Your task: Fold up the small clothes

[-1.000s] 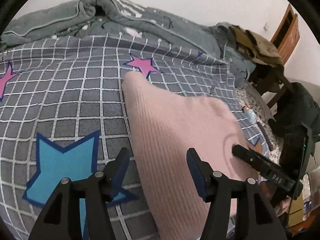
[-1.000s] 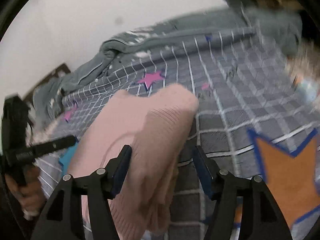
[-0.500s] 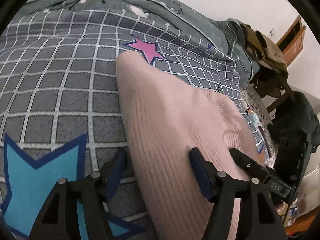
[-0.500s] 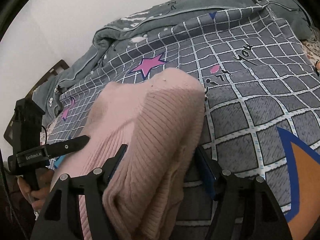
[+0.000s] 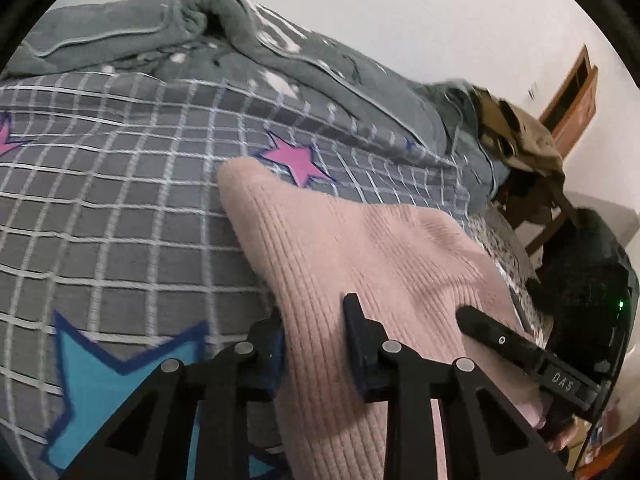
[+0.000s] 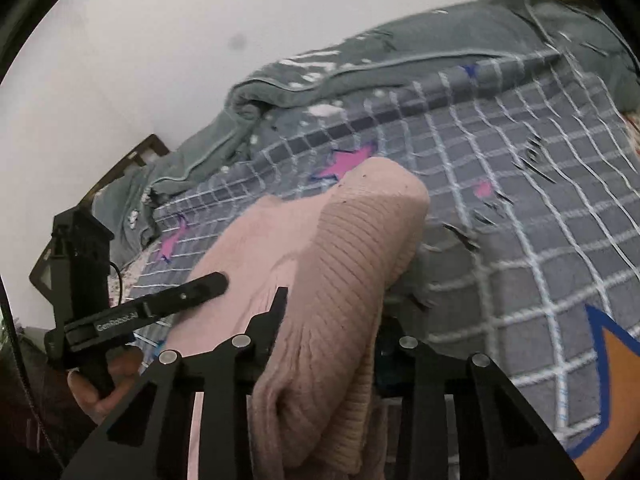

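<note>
A pink ribbed knit garment (image 5: 360, 248) lies on a grey checked bedsheet (image 5: 120, 208) printed with stars. My left gripper (image 5: 316, 332) has the garment's near left edge between its jaws. They are closing, and the fabric bunches against both pads. The right gripper (image 6: 332, 308) is closing on the garment's thick rolled right edge (image 6: 352, 248), which fills its gap and hides the right pad. Each view also shows the other gripper: the right gripper's black finger (image 5: 500, 336) and the left gripper's finger (image 6: 192, 292), both resting on the pink knit.
A bunched grey quilt (image 5: 208, 36) lies along the far side by the white wall. A wooden chair piled with clothes (image 5: 520, 148) stands beyond the bed's right edge. A hand (image 6: 100, 388) holds the left gripper. A blue star (image 5: 120, 380) and an orange star (image 6: 616, 360) mark the near sheet.
Both pairs of jaws have narrowed from wide apart onto the pink garment's near edges. Both cameras have shifted, bringing more of the quilt and wall into view.
</note>
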